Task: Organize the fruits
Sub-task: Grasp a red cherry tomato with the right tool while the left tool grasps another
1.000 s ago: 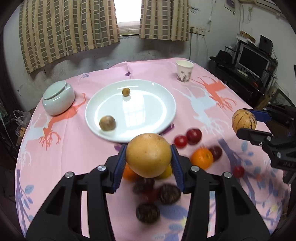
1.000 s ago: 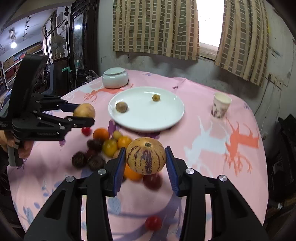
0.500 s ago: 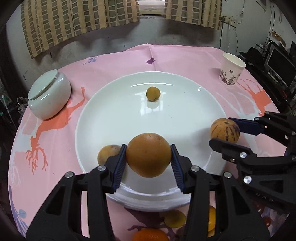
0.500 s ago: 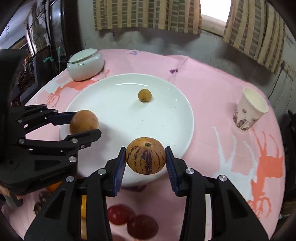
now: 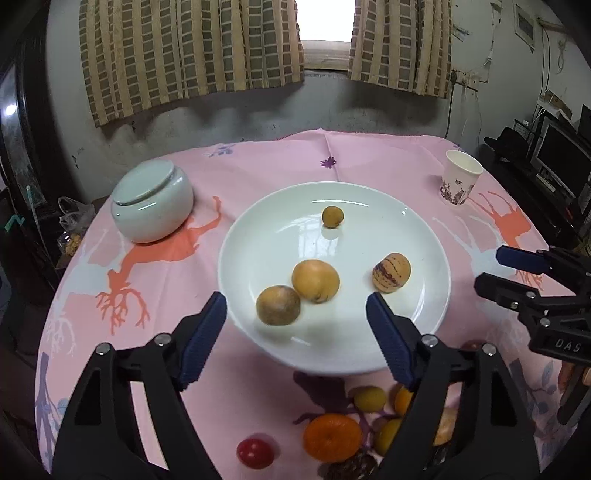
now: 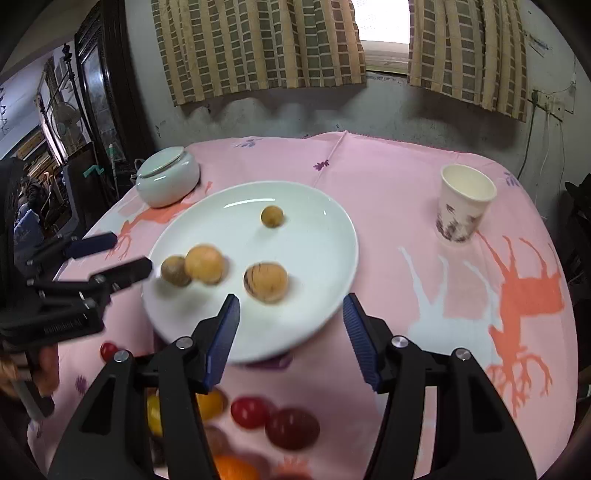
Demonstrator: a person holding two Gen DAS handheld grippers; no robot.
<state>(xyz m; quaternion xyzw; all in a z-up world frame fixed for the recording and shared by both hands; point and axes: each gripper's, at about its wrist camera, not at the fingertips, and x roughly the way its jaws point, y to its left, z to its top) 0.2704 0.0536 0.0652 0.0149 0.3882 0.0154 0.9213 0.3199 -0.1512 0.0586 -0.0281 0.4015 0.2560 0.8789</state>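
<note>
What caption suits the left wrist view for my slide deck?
Open left gripper above white plate holding four fruits; more fruit on the pink tablecloth.

Home, lived-in room. Round table [image 5: 388, 155] under pink printed cloth, white plate [image 5: 424, 236], lidded ceramic jar [image 5: 151, 203], paper cup [image 5: 460, 181]. Checked curtains [image 5: 192, 51] over small window [image 5: 325, 22], stained plaster wall. Monitor [image 5: 561, 151] on side shelf; dark wood cabinet [image 6: 96, 92] at left.
</note>
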